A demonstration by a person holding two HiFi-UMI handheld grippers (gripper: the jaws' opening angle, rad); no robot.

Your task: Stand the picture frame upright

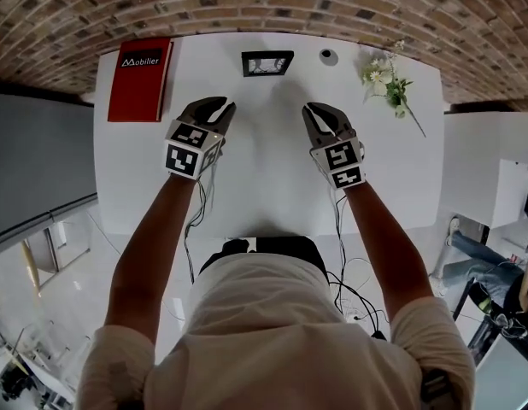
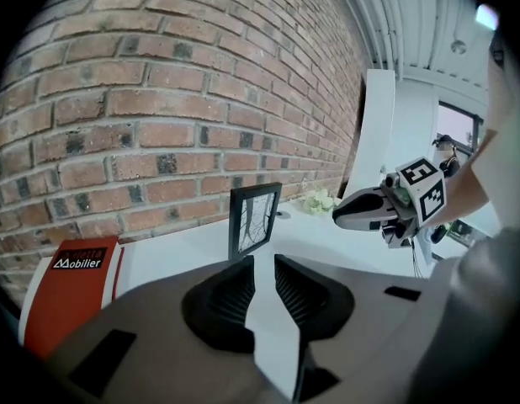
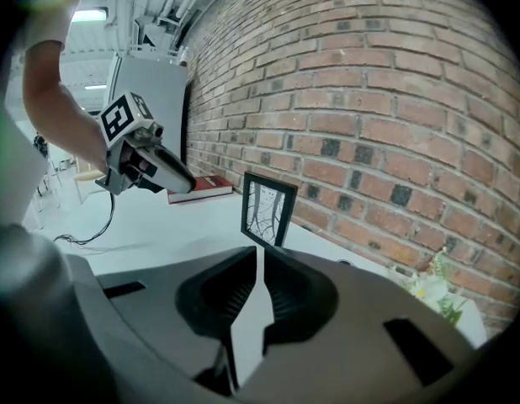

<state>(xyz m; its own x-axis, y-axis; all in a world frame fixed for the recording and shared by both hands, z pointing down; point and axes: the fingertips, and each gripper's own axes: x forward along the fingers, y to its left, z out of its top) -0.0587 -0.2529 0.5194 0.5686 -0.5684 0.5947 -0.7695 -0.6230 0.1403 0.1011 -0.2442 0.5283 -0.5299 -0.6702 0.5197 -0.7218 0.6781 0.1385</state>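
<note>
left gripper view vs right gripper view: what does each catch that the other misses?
Only the left gripper view: the right gripper above the table, and the red book close enough to show its cover print.
Only the right gripper view: the left gripper; here the book is small and far off.
Both: the picture frame standing upright near the brick wall, the book, the flowers, the white table.

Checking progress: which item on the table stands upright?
The black picture frame: it stands on its edge, while the red book and flowers lie flat.
</note>
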